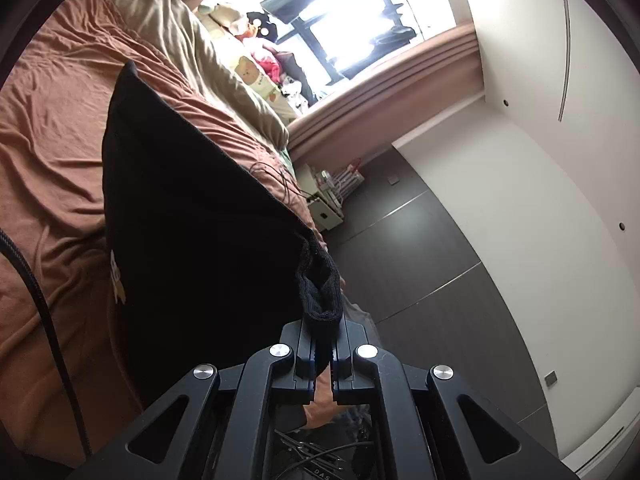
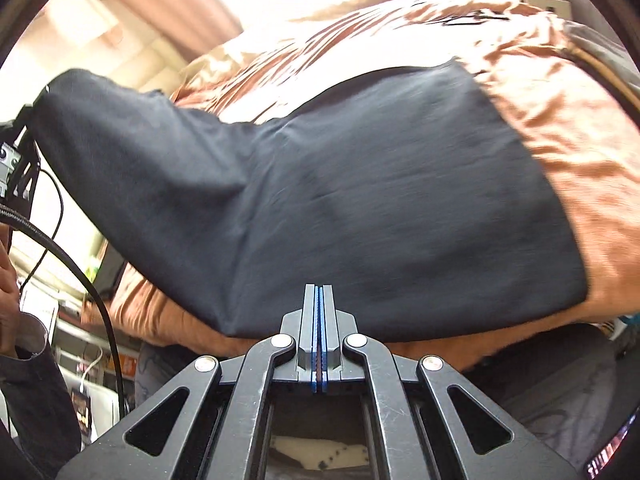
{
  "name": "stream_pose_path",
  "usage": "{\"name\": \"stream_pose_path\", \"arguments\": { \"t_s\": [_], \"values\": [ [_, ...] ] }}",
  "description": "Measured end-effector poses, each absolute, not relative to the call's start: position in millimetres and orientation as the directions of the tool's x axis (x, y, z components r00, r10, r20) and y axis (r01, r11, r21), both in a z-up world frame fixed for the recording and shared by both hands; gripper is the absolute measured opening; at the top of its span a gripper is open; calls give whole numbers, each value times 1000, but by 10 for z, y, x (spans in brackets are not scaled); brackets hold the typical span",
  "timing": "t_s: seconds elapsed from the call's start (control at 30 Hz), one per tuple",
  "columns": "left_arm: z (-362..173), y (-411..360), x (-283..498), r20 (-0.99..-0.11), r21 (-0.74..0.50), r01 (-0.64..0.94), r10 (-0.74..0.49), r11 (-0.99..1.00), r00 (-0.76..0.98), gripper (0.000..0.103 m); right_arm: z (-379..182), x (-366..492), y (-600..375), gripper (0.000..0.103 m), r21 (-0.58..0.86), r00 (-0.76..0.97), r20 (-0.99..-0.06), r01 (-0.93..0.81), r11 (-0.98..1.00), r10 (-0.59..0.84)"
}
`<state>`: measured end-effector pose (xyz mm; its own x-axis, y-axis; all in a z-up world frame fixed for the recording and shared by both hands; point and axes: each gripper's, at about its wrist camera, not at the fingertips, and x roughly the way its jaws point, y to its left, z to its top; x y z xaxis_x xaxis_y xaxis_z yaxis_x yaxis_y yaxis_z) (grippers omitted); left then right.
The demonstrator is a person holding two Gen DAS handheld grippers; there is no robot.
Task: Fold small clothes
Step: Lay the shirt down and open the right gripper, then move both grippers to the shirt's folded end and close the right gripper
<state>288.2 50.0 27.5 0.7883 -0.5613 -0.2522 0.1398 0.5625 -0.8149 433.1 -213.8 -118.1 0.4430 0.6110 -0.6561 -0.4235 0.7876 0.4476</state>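
Observation:
A small black garment (image 1: 192, 208) lies over the rust-orange bedsheet (image 1: 52, 128). My left gripper (image 1: 323, 332) is shut on its ribbed black edge and holds that corner lifted off the bed. In the right wrist view the same garment (image 2: 360, 200) spreads dark across the bed, its left end raised toward the other gripper at the far left. My right gripper (image 2: 319, 300) is shut, its fingers pressed together at the garment's near edge; no cloth shows between them.
A beige pillow (image 1: 208, 52) and soft toys (image 1: 256, 68) lie at the head of the bed by the bright window. A dark wardrobe wall (image 1: 420, 248) and a small bedside unit (image 1: 324, 204) stand beyond the bed. A black cable (image 2: 80, 272) hangs at left.

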Motion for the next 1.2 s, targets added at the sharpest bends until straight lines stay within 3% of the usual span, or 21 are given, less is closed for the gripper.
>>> {"name": "stream_pose_path", "arguments": {
  "t_s": [0.23, 0.27, 0.3, 0.37, 0.4, 0.67, 0.83, 0.93, 1.0, 1.2],
  "values": [
    [247, 76, 3177, -281, -804, 174, -621, 569, 732, 4, -1164, 4275, -2613, 0, 469, 487, -636, -373, 801, 599],
    [234, 11, 3222, -286, -802, 178, -629, 570, 723, 4, -1173, 4271, -2675, 5, 471, 490, -635, -367, 802, 597],
    [210, -58, 3267, -293, -800, 182, -637, 572, 713, 4, -1168, 4243, -2753, 12, 470, 493, -635, -365, 804, 595],
    [153, -178, 3351, -306, -799, 185, -652, 572, 694, 4, -1161, 4214, -2834, 63, 464, 509, -634, -353, 812, 583],
    [111, -244, 3397, -311, -801, 186, -661, 569, 683, 4, -1155, 4192, -2894, 66, 463, 525, -624, -348, 815, 579],
    [-262, -820, 3784, -364, -821, 172, -732, 544, 576, 4, -1215, 4071, -3389, 66, 477, 577, -618, -264, 838, 534],
    [-658, -1248, 3927, -462, -808, 140, -762, 573, 454, 15, -1268, 4047, -3609, 66, 495, 582, -630, -210, 843, 515],
    [-813, -1346, 3939, -469, -821, 140, -793, 554, 389, 40, -1256, 4077, -3639, 66, 507, 584, -622, -207, 837, 522],
    [-841, -1310, 3899, -491, -807, 135, -780, 575, 389, 65, -1258, 4098, -3654, 66, 524, 581, -611, -212, 825, 538],
    [-848, -935, 3746, -549, -744, 109, -696, 660, 463, 68, -1299, 4202, -3591, 66, 592, 544, -564, -258, 763, 621]
  ]
}}
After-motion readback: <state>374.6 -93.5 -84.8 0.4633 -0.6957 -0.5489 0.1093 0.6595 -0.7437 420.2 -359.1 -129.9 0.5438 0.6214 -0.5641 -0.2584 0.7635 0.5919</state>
